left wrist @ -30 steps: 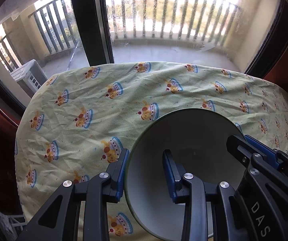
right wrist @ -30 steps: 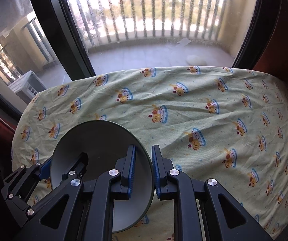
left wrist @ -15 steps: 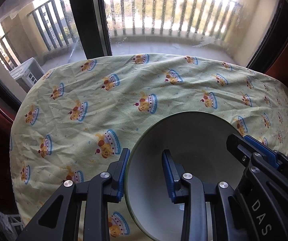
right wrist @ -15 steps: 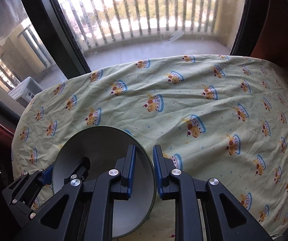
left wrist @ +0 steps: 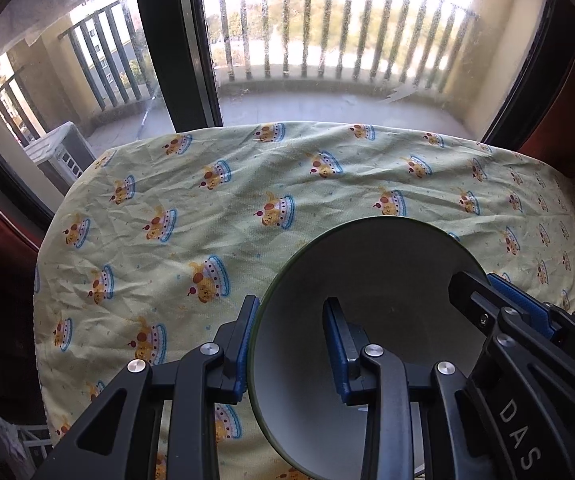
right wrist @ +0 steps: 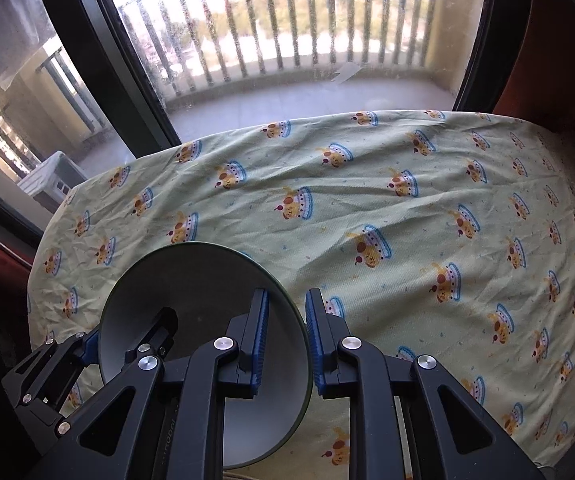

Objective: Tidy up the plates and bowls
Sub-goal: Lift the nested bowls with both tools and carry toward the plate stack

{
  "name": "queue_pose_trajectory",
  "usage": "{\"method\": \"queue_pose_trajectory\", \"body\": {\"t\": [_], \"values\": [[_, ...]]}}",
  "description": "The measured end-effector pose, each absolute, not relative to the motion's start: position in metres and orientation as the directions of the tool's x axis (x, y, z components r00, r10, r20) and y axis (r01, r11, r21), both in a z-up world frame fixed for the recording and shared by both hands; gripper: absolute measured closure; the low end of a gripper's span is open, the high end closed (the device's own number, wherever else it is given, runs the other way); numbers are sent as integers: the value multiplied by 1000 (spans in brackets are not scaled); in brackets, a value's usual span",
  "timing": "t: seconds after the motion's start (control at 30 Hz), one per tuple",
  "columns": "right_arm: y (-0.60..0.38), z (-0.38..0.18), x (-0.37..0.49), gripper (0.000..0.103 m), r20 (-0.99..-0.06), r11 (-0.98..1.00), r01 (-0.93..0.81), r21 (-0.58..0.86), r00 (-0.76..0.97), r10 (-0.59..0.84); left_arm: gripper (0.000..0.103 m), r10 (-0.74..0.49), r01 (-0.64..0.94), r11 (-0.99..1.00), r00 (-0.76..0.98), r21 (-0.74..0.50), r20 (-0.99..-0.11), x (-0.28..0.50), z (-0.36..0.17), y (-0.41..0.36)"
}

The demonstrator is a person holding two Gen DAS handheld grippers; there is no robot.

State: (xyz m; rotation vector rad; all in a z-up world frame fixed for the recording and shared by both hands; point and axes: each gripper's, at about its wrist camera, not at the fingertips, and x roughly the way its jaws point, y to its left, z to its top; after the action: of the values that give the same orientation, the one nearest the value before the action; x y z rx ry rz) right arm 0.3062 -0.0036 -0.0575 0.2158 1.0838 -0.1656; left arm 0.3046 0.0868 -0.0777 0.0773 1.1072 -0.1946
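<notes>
Two tongs hold one bowl (left wrist: 371, 320) together, and both are mine. My left gripper (left wrist: 289, 350) pinches the bowl's left rim, with one blue pad outside and one pad inside. My right gripper (right wrist: 285, 342) pinches the right rim the same way. Both tongs are only a little way open, just as wide as the thin wall of the bowl. The bowl is grey-white inside with a dark green edge. It hangs tilted over the near edge of the table (left wrist: 247, 200), closer to the left side, and I think it is off the cloth, though I cannot be sure.

To do this step well, I think I should keep both grips firm and move both hands together, so the bowl does not twist or slip. I should keep it level and set it down softly. The yellow cloth (right wrist: 407, 200) is wrinkled, so a flat spot is best. No other plates or bowls show on the table.

The only writing I can read is "DAS" in white letters on the black arm of my right gripper (left wrist: 519, 432). Some small letters in the right view are too dim to read.
</notes>
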Motion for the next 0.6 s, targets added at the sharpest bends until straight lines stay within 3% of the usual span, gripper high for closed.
{"method": "queue_pose_trajectory", "body": {"t": [0.6], "values": [[-67, 19, 228, 80, -840, 985, 136, 107, 543, 16, 72, -86, 93, 995, 529, -43, -844, 221, -8, 26]]}}
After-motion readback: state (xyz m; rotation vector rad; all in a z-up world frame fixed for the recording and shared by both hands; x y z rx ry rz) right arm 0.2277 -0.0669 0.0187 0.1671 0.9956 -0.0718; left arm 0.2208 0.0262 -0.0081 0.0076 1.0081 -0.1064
